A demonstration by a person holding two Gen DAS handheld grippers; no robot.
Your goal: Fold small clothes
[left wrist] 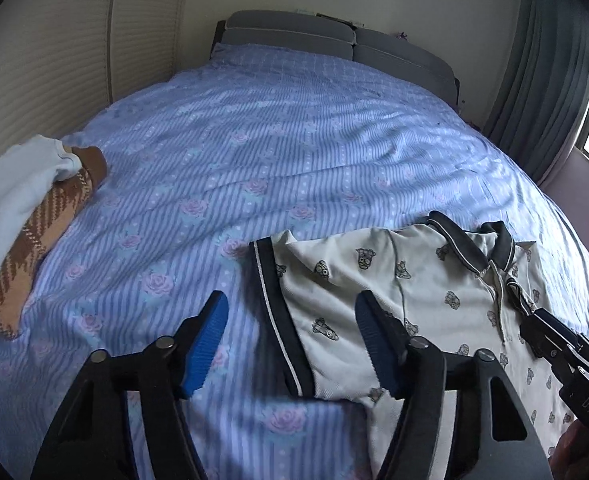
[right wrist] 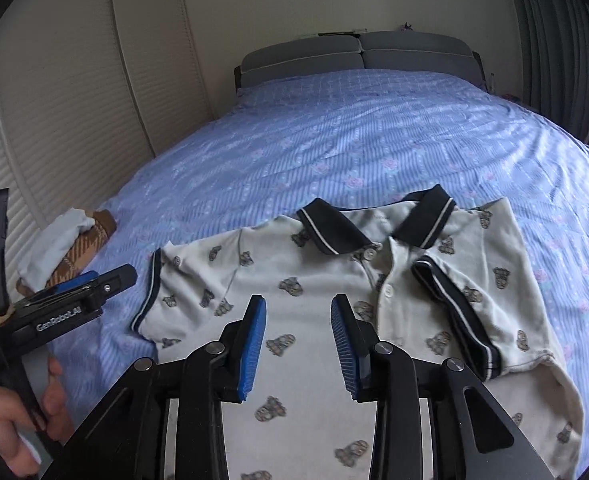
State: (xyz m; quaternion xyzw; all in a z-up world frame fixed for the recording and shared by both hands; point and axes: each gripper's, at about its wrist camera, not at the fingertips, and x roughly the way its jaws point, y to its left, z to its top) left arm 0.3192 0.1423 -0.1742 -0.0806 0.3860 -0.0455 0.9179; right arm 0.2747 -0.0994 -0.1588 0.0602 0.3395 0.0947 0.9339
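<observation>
With both the left tool (left wrist: 290, 344) and right tool (right wrist: 298, 344) gaping wide and empty above the polo shirt (right wrist: 318, 360) lying low-centre on the bed (right wrist: 334, 140), pinching its already-folded sleeve (right wrist: 454, 312) carelessly could drag that fold undone.

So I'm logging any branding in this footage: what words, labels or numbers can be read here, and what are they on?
"GenRobot.AI": white print on the side of the left gripper, right wrist view.
"DAS": white letters on the right gripper body, left wrist view; possibly part of a longer word.
A small label lower on the left gripper's handle is too blurred to read.
The polo shirt shows only printed cartoon figures, no text.
</observation>
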